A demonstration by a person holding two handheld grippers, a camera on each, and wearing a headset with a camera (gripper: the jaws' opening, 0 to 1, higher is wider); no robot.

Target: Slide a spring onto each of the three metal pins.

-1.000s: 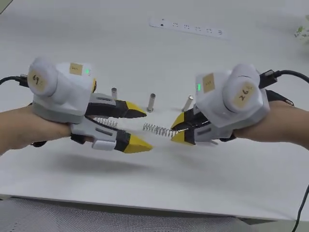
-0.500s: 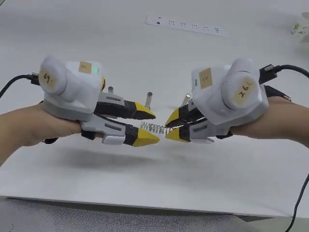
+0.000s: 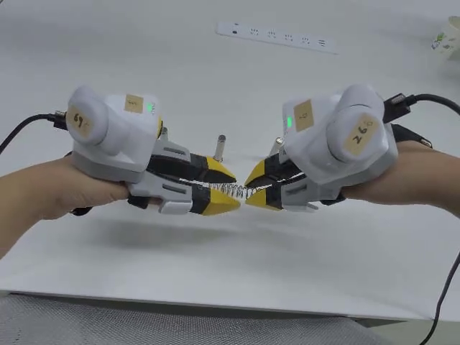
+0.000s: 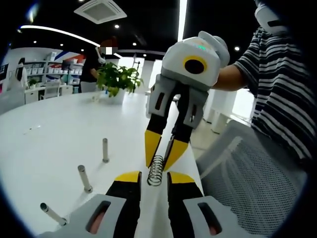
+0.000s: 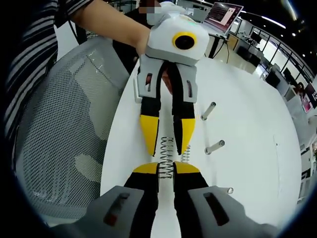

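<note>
Coiled wire spring (image 3: 231, 190), thin and bright, hung level in the air between the two grippers' facing yellow wedge tips, above the smooth white table (image 3: 215, 72). Three plain grey cylindrical pins (image 4: 84, 178) were spaced apart just beyond it, with bare tabletop all around. Right gripper (image 3: 250, 191) pinched one end, jaws nearly closed. Left gripper (image 3: 231, 189) jaws straddled the other end, narrowly parted, with a slight gap either side.

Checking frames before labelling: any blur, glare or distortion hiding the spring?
Head view: even light, soft shadow on the table, spring sharp. Left gripper view: heavy fisheye, ceiling strip light blown out, spring crisp. Right gripper view: table edge bowed, spring in focus.
</note>
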